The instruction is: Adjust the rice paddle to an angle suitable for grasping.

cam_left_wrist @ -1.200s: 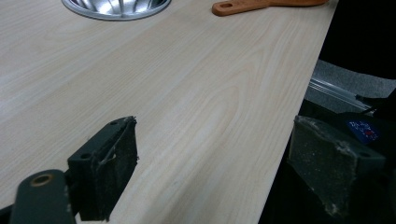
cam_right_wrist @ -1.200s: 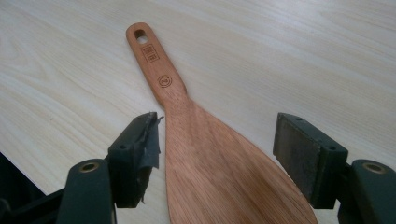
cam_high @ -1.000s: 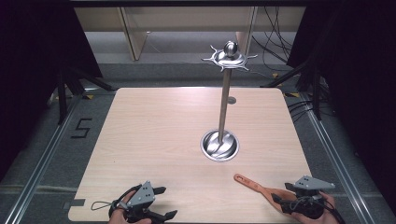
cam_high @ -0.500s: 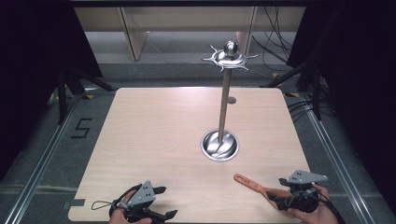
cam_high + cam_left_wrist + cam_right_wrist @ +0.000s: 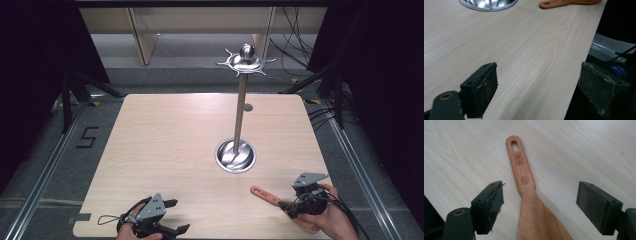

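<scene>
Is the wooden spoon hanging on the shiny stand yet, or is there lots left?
Nothing looks done yet: the wooden spatula lies flat on the table. In hand: the right gripper is open around its handle, not clamped. The left gripper is open over bare table. Left, probably: grip it, lift it, and carry it to the metal stand, whose hooks look empty.

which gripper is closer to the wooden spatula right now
Right. The right gripper is over the wooden spatula, open jaws on either side of it. The left gripper sits open at the table's near left edge, well away.
</scene>
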`<state>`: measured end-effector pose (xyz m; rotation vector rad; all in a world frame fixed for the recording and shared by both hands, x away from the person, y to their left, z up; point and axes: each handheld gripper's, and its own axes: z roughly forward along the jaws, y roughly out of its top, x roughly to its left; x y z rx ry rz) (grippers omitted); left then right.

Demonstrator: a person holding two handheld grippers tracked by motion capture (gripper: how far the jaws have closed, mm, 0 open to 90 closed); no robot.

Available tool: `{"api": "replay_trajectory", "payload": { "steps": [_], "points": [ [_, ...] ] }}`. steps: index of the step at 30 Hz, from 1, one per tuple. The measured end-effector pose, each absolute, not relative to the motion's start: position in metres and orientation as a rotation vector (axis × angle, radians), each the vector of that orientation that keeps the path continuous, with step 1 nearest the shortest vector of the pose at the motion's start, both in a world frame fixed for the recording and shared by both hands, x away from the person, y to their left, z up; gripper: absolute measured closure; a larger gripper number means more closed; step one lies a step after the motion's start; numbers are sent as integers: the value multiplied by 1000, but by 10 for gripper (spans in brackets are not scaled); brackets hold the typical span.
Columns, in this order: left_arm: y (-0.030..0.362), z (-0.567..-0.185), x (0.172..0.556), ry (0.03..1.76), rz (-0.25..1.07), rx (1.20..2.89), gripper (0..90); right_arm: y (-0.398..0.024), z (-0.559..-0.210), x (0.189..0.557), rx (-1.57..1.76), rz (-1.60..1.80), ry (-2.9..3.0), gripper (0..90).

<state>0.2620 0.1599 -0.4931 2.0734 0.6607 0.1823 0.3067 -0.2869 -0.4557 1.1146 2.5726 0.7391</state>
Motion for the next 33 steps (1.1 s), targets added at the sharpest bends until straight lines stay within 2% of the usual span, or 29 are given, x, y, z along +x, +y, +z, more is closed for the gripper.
{"api": "replay_trajectory", "payload": {
  "steps": [1,2,7,12,18,21,33],
  "points": [
    [158,-494,261,666,156,2038,148,-285,-457,309,1097,732,2581,242],
    [159,-494,262,660,187,2065,148,-283,-459,311,1066,727,2585,250],
    [160,-493,262,653,164,2070,148,-275,-458,316,1072,644,2637,252],
    [160,-493,263,640,184,2057,148,-264,-461,322,1034,588,2696,294],
    [159,-494,261,658,162,2053,148,-252,-463,329,982,496,2763,363],
    [161,-492,263,629,172,2082,148,-248,-466,332,985,482,2786,426],
    [158,-494,262,647,167,2048,148,-241,-471,343,960,397,2853,520]
  ]
}}
